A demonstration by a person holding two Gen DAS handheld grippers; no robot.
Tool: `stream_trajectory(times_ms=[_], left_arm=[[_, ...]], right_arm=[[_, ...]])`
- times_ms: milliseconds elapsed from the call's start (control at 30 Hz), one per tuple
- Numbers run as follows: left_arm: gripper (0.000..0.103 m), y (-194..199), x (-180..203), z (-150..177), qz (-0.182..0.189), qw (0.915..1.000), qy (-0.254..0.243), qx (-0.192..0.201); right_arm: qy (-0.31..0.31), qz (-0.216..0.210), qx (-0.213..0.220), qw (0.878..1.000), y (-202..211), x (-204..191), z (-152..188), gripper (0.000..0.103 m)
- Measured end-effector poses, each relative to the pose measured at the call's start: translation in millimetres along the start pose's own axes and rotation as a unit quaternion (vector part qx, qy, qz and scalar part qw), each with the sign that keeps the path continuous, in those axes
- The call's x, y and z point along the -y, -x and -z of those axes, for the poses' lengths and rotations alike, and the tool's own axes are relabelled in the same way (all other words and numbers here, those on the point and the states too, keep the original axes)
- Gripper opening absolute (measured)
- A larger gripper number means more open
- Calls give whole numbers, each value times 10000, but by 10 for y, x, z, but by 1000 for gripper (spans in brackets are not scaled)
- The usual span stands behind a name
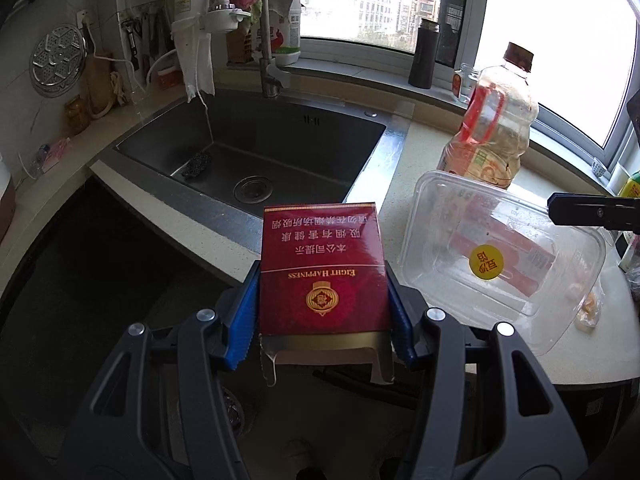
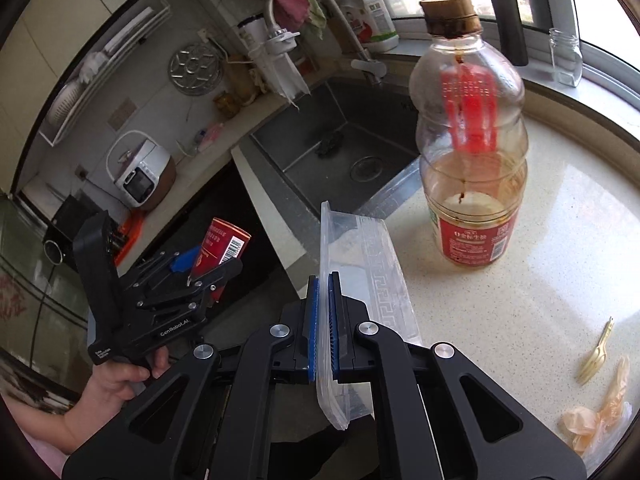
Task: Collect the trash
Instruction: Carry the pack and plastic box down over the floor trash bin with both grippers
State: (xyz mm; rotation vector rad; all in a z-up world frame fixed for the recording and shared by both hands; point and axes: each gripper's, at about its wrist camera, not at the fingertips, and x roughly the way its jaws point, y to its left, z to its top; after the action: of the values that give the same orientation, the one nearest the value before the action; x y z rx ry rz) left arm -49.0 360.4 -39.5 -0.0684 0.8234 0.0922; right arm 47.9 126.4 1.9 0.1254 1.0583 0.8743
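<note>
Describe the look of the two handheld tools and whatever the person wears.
Both are alike: black linkage arms with silver round pivot pins, blue ribbed pads on the fingers. The left tool has a black pistol-style handle and white "GenRobot.AI" lettering on its body. The right tool shows the same black frame with triangular cutouts. No cables visible. A pale pink sleeve shows at the left arm.

Red cigarette pack (image 1: pixel 323 268) showed gold lettering and a gold emblem. Clear container (image 1: pixel 500 264) wore a yellow round sticker (image 1: pixel 485 263). Oil bottle (image 2: pixel 472 136) had a red label, brown cap. Counter (image 2: pixel 540 280) was speckled cream. Tool pads were blue.
</note>
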Motion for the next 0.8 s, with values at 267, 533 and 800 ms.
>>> stream_trajectory(times_ms=[267,533,800], left_arm=[[53,229,-798,191,-717,9953,647,-43],[53,531,-1679,553,-1401,9809,1344,-122],[53,699,-2409,977,-1866,9616,1984,-338]], right_arm=[[672,-505,-433,9955,-631,-691,-268,5],[1208,-1124,-983,9814,-1422,-1457,-391,5],[1568,-1525,-1641,9619,-2243,-2135,-312,5]])
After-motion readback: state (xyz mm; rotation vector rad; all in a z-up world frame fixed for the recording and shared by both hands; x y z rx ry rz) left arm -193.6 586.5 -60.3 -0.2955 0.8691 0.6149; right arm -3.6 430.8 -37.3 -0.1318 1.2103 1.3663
